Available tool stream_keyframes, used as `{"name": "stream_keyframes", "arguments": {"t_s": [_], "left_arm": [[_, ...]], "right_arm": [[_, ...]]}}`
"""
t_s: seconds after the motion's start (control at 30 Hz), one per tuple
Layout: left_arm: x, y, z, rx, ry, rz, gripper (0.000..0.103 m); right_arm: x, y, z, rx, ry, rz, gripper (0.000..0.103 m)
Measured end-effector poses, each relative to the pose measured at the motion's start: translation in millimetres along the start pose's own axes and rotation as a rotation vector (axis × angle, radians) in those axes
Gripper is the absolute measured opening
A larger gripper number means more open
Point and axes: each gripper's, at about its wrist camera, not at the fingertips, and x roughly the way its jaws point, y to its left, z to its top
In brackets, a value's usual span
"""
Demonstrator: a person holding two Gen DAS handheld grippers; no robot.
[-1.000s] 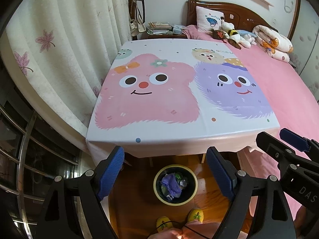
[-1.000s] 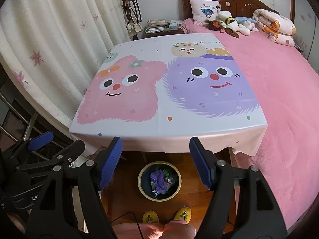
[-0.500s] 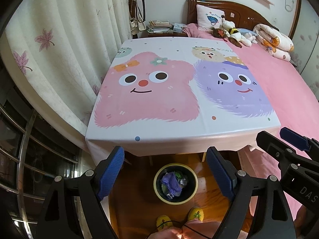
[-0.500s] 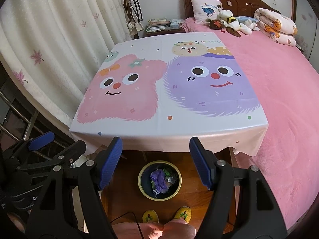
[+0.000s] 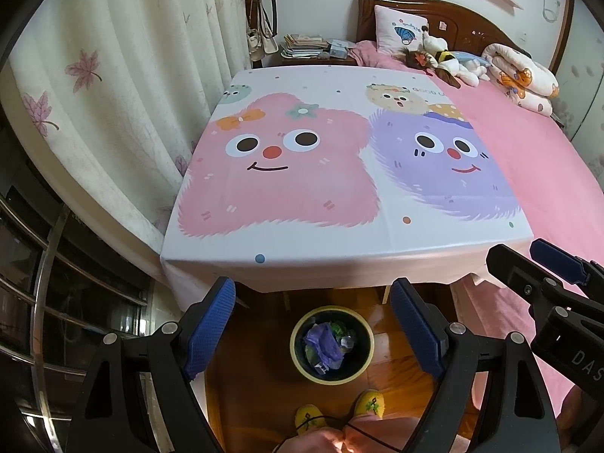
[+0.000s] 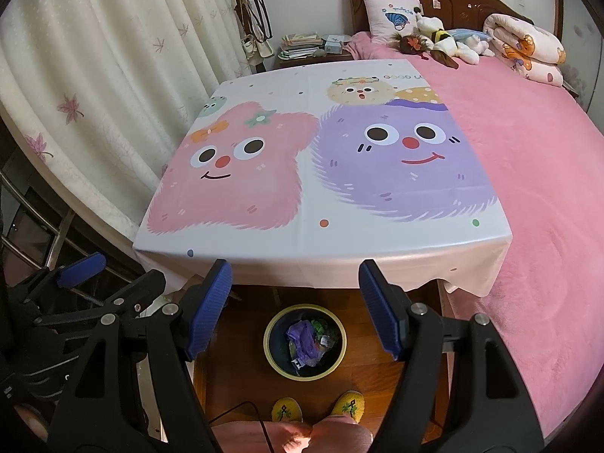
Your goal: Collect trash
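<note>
Bedroom with cream leaf-print curtains [image 5: 124, 87] on one side and a big pink bed [image 6: 528, 173] on the other, and in between a table under a white cartoon tablecloth with a pink and a purple fuzzy monster [image 5: 339, 173]. Compared to a second ago basically nothing has changed, the view just crept a touch closer to the table edge.

On the wood floor in front of the table sits a round dark bin with a yellow rim [image 5: 370, 343], holding the trash: a crumpled purple bag [image 5: 322, 341] plus some green and silvery scraps.

Both tongs hang over the bin, spread wide with nothing between the blue pads: left gripper [image 5: 313, 324], right gripper [image 6: 294, 304]. Yellow slippers [image 6: 287, 409] show below. Only the right view shows the tablecloth's far right corner draping down beside the bed.
</note>
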Motion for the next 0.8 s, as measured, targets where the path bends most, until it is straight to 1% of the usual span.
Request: {"name": "stream_keyframes", "arguments": {"t_s": [0.23,0.57,0.8], "left_arm": [[2,-2,0,-0.001,0.004,0.002,0.086],[10,-1,-10,-0.007,0.03,0.008,0.086],[10,0,-6,-0.003,0.03,0.009,0.086]], "right_arm": [[5,0,-1,0.006,0.009,0.008,0.067],[11,-3,-2,0.017,0.025,0.013,0.067],[13,-3,-2,0.018,0.028,0.015,0.067]]}}
